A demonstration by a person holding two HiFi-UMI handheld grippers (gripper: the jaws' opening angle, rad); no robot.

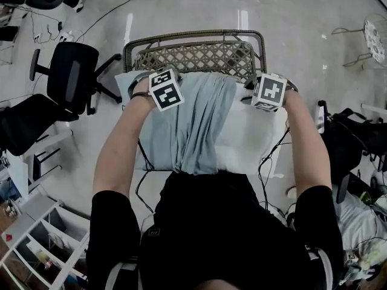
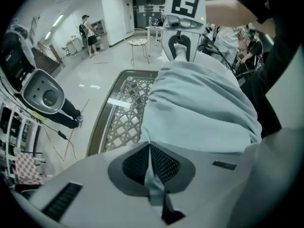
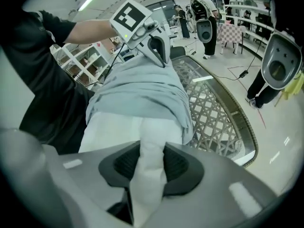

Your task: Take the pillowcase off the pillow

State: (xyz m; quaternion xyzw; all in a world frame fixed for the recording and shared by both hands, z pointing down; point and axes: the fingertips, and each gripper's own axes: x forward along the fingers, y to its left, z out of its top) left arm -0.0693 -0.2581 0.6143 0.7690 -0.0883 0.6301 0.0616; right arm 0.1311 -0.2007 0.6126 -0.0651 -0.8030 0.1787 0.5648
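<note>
– Wicker chair (image 1: 193,58) on grey floor (image 1: 290,17); where's pillow (image 1: 254,144)?
– Touching chair's near edge, pillowcase (image 1: 193,125) bunched over part of it.
– Grippers?
– L gripper (image 2: 152,172) pinched on pillowcase; R gripper (image 3: 148,170) clamped on pillow fold.

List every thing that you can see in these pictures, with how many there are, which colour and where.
pillowcase: one, light blue, bunched over the pillow's left and middle part
pillow: one, white, before the person, its right part bare
wicker seat: one, brown lattice, just beyond the pillow
office chair: one, black, on the floor at left
shelf unit: one, white, lower left
round table: one, white, upper right
cables: several, dark, on the floor
bystander: one, dark clothes, far back
left tool: one, grey, shut on the pillowcase
right tool: one, grey, shut on the pillow
</note>
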